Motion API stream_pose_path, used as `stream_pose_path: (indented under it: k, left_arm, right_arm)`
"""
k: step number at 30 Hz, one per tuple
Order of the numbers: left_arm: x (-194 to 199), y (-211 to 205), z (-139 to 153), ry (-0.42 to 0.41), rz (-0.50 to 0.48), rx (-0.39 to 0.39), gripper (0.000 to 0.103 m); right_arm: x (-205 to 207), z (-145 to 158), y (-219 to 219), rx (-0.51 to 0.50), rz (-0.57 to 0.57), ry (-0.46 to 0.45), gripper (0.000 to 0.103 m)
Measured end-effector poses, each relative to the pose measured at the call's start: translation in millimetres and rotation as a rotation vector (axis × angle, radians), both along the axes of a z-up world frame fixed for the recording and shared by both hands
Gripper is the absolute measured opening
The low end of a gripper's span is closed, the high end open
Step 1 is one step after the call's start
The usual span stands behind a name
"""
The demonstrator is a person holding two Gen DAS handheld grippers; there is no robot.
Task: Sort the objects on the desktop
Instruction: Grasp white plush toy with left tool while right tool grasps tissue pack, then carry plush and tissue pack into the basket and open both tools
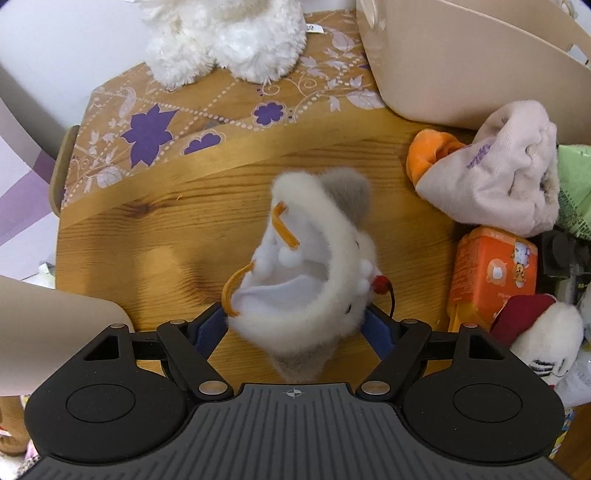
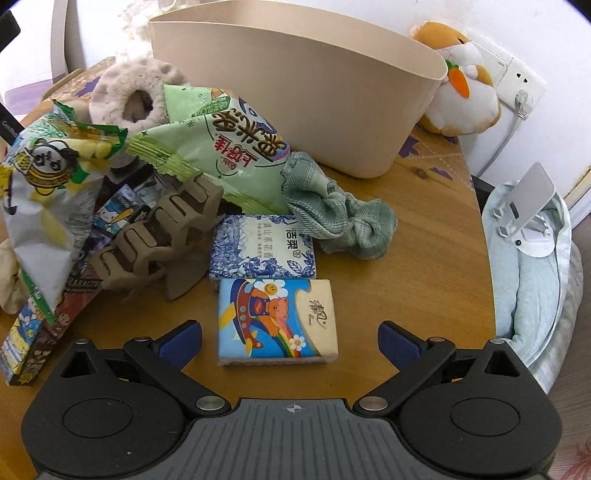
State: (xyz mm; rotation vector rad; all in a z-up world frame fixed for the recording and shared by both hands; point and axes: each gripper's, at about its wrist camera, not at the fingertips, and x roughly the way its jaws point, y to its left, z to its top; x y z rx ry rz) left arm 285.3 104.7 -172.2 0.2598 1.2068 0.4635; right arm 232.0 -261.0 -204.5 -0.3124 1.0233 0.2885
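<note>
Left wrist view: left gripper (image 1: 295, 325) clamped on a white plush pouch (image 1: 314, 258), blue pads pressed against its sides at lower centre of frame. Pouch has orange cords, white pom-poms and a grey ear; it is held above the wooden table (image 1: 147, 229). Right edge, near to far: white and red plush (image 1: 543, 339), orange pack (image 1: 491, 273), pale pink sock (image 1: 506, 166) with an orange plush piece (image 1: 432, 155) touching its left side. Upper right: beige bin (image 1: 461, 62). Top centre: fluffy white toy (image 1: 229, 33) on the patterned part of the table.

Right wrist view: right gripper (image 2: 290, 339) spread wide, holding nothing. Between its pads lies a cartoon tissue pack (image 2: 277, 321), flat on the table; contact with the pads not evident. Just behind it, touching, a blue-white tissue pack (image 2: 262, 247). Left of that, a tan hair claw (image 2: 159, 236) leaning on a heap of snack bags (image 2: 48, 192). Right of centre: green scrunchie (image 2: 336, 214). Behind: green snack bag (image 2: 218, 147) against the bin (image 2: 295, 85). Upper left: fuzzy scrunchie (image 2: 136, 96). Upper right: orange-white plush (image 2: 461, 85) by a wall socket (image 2: 517, 81).
</note>
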Motion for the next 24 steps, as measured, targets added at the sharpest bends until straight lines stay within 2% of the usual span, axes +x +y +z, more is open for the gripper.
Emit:
stream_pose_path:
  k: [4, 7, 10, 12, 14, 15, 18, 24]
  left_arm:
    - [2, 5, 1, -0.014, 0.029, -0.048, 0.076]
    - [0, 6, 4, -0.031, 0.056, -0.106, 0.063]
    - [-1, 3, 5, -0.038, 0.053, -0.116, 0.052]
    - [-3, -1, 5, -0.037, 0.053, -0.120, 0.041]
    - [-5, -5, 4, -0.030, 0.046, -0.120, 0.035]
    - [-7, -6, 4, -0.026, 0.044, -0.118, 0.030]
    - [-14, -11, 4, -0.033, 0.049, -0.120, 0.024]
    - [-31, -15, 10, -0.067, 0.053, -0.121, 0.021]
  right_arm:
    - [1, 0, 0, 0.015, -0.011, -0.005, 0.102]
    - [1, 0, -1, 0.041, -0.009, 0.008, 0.089]
    - [1, 0, -3, 0.065, -0.006, 0.025, 0.081]
    - [-1, 1, -4, 0.084, -0.001, 0.033, 0.076]
    - [-2, 3, -6, 0.096, 0.007, 0.037, 0.064]
    - [-2, 4, -6, 0.102, 0.014, 0.040, 0.062]
    - [-4, 6, -6, 0.089, 0.028, 0.041, 0.061]
    - [-11, 12, -11, 0.096, 0.040, 0.021, 0.061]
